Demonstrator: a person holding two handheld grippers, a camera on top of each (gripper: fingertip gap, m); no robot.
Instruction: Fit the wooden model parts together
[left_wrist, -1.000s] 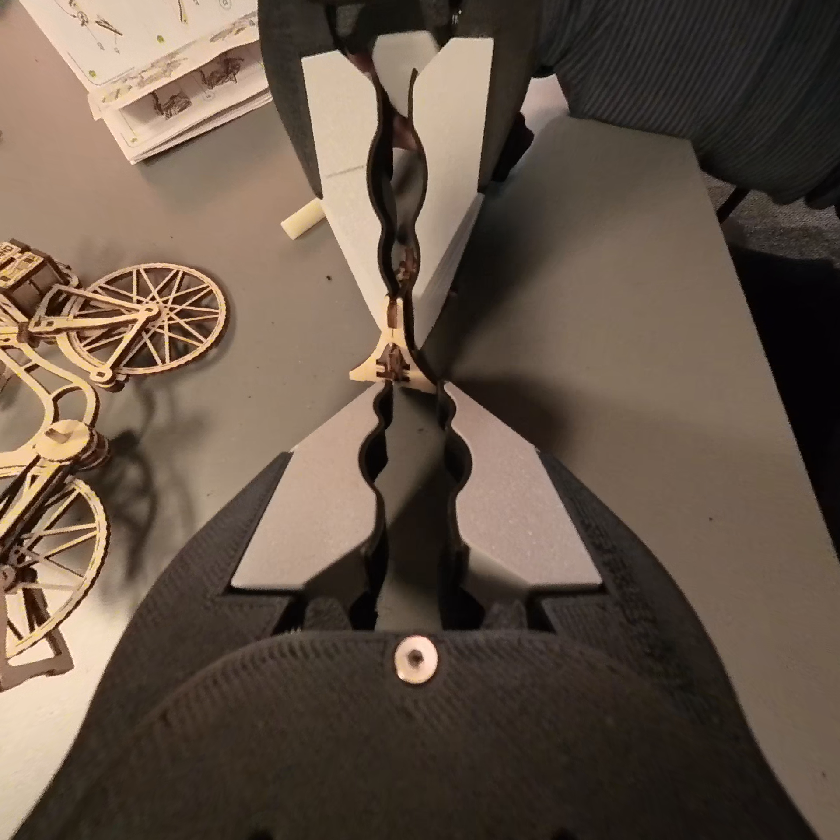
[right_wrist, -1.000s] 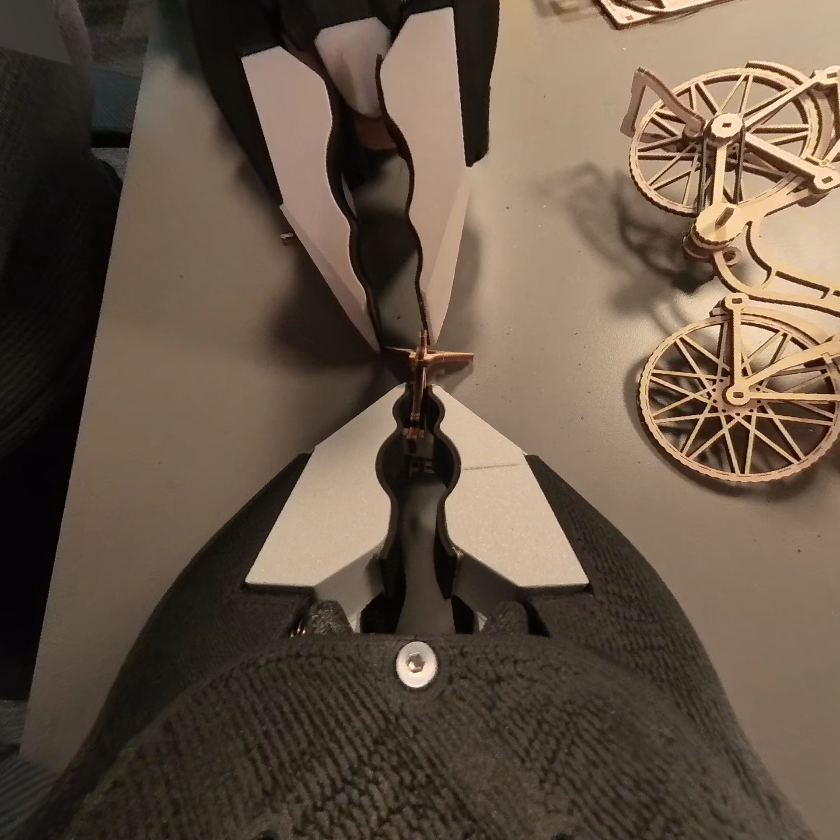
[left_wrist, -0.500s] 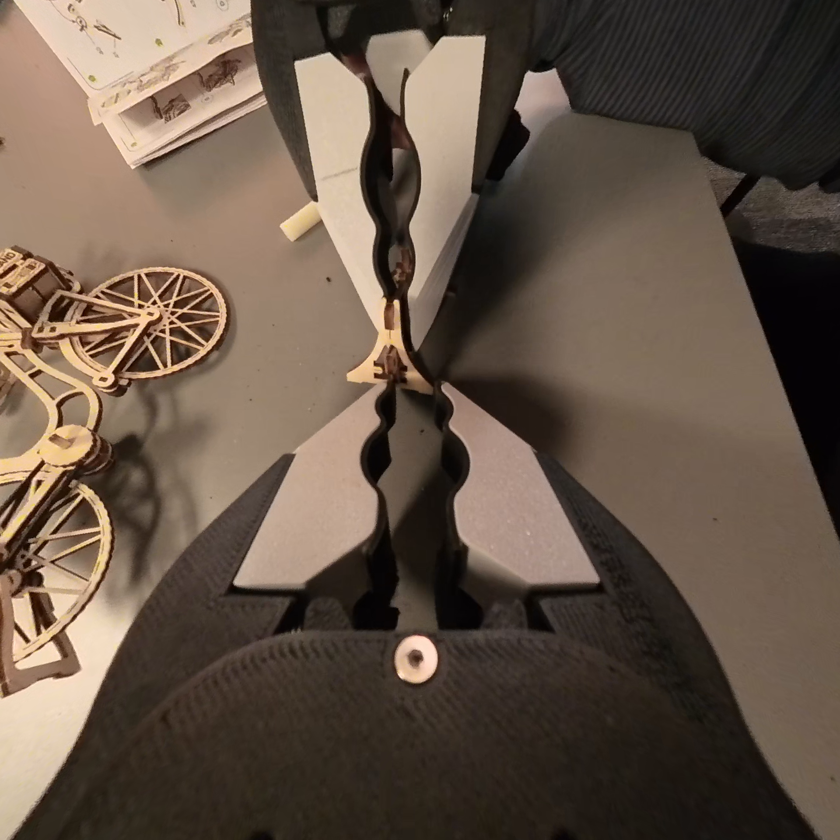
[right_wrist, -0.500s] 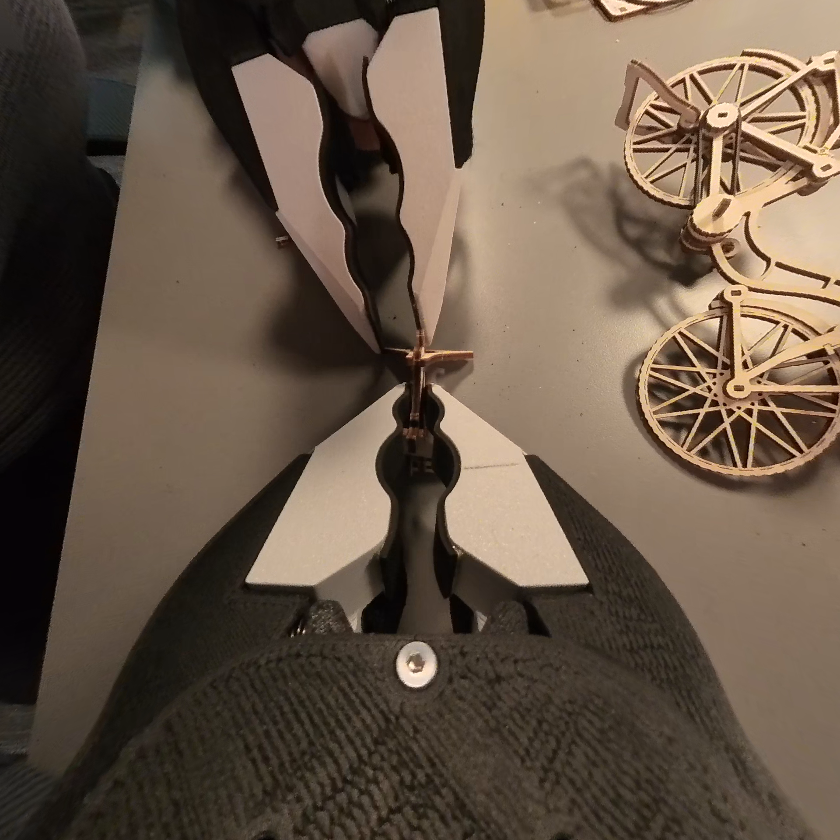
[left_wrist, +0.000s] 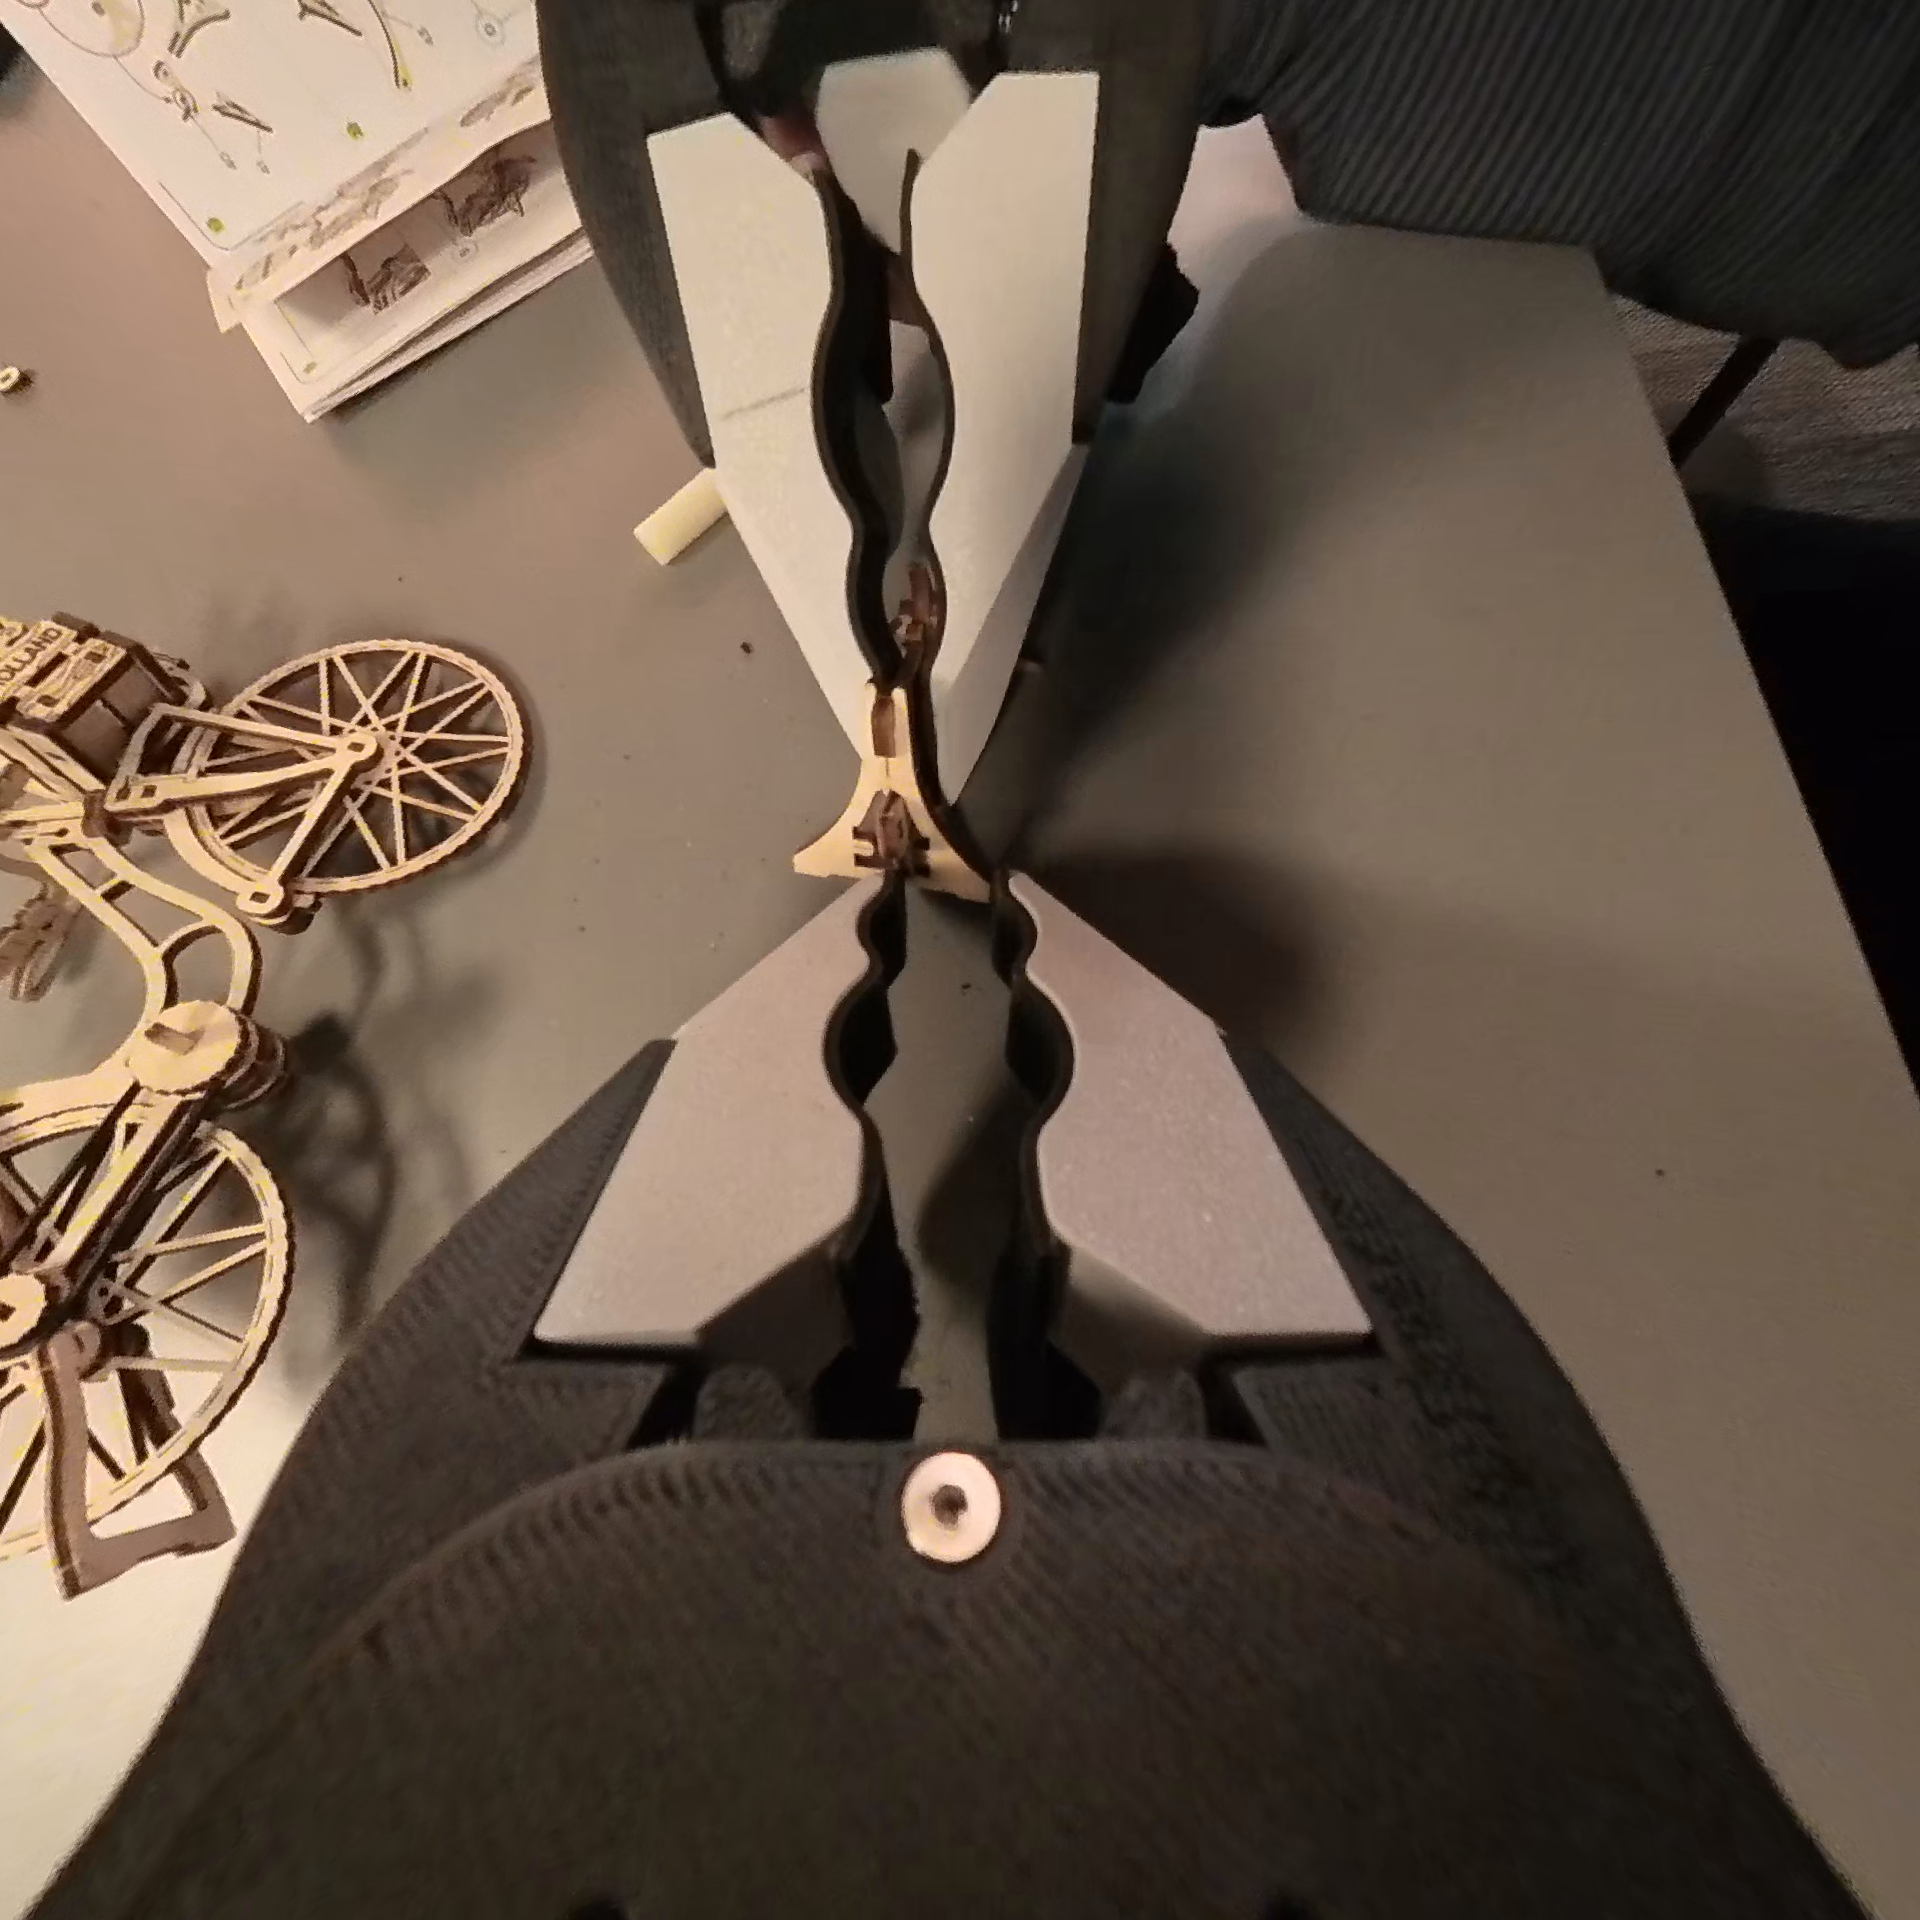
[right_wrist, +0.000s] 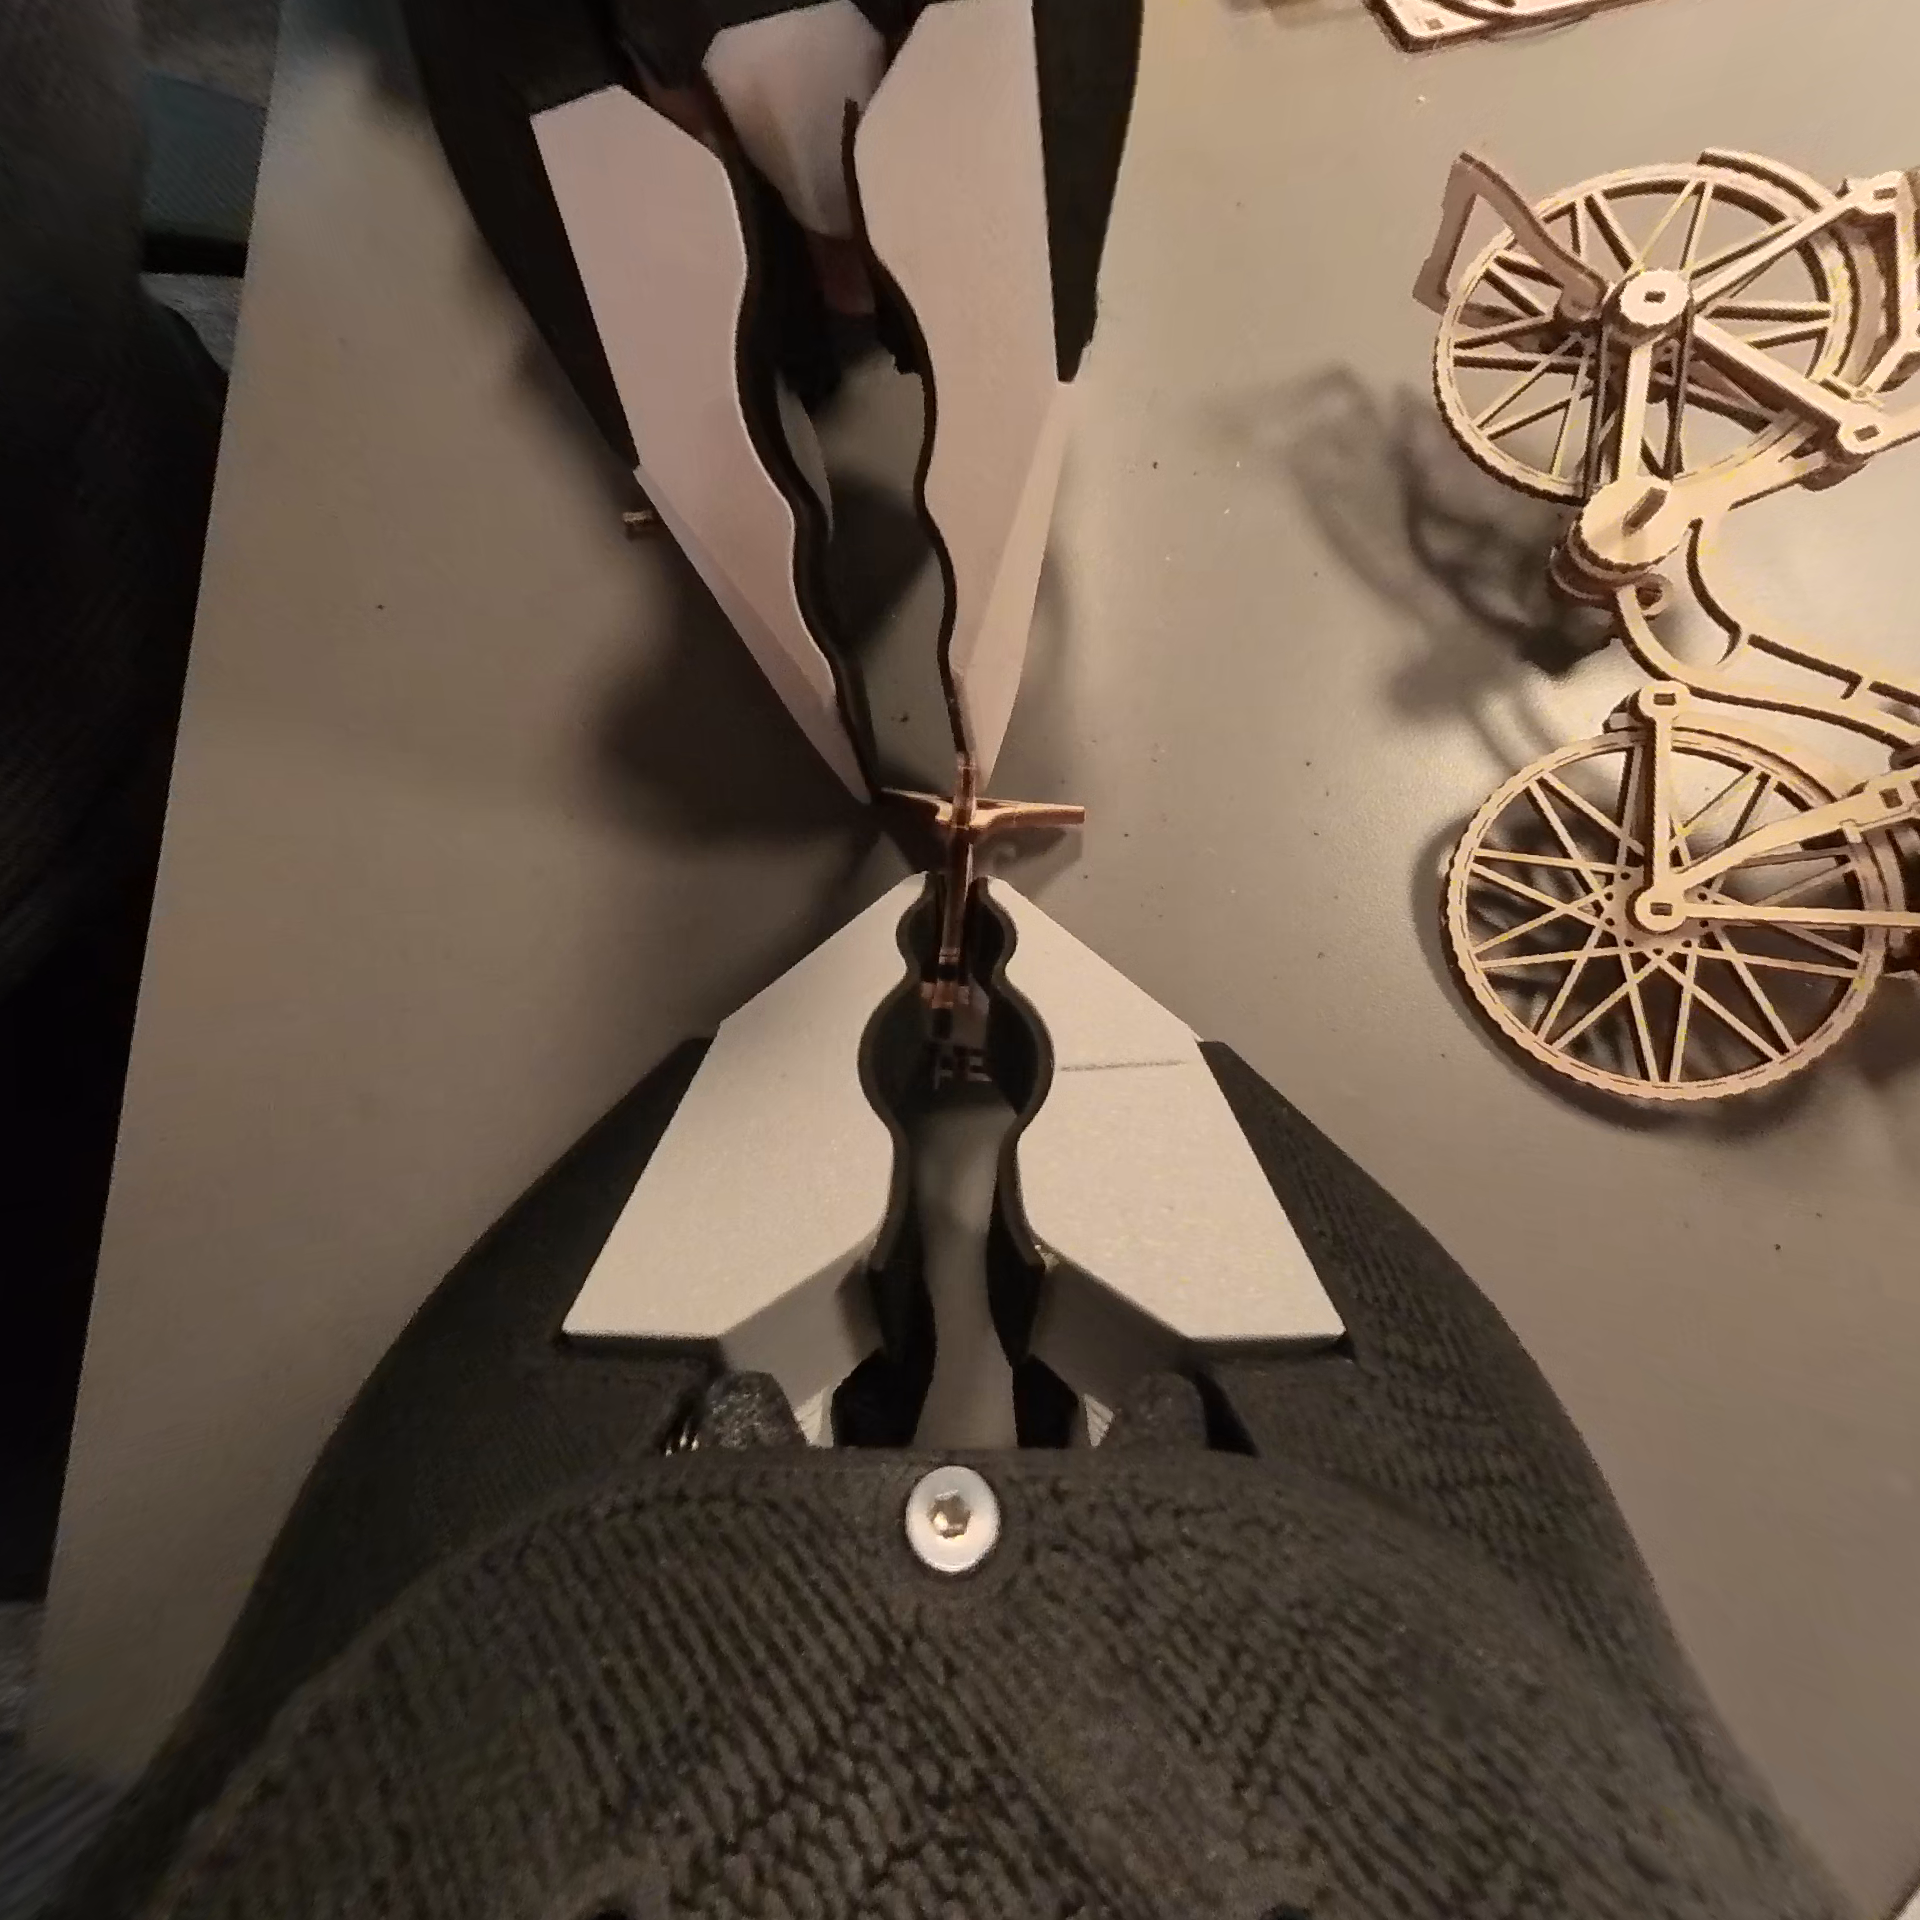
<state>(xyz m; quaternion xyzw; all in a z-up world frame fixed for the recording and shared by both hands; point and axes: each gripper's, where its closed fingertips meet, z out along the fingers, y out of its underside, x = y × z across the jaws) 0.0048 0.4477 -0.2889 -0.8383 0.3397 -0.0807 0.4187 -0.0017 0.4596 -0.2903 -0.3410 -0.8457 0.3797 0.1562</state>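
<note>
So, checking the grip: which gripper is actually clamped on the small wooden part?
The right gripper: its fingers are shut on the small wooden part. The left gripper is open, a gap showing between its fingers.

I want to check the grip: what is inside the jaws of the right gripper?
Inside the right gripper, a thin wooden part stands on edge, pinched near the fingertips. Its crosspiece sticks out in front. Deeper, dark pads hide its rear end.

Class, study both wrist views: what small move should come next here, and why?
Probably close the left hand-held gripper on the small wooden piece. Its fingers stand open right at that piece, which the right hand-held gripper already pinches, above the grey table.
</note>
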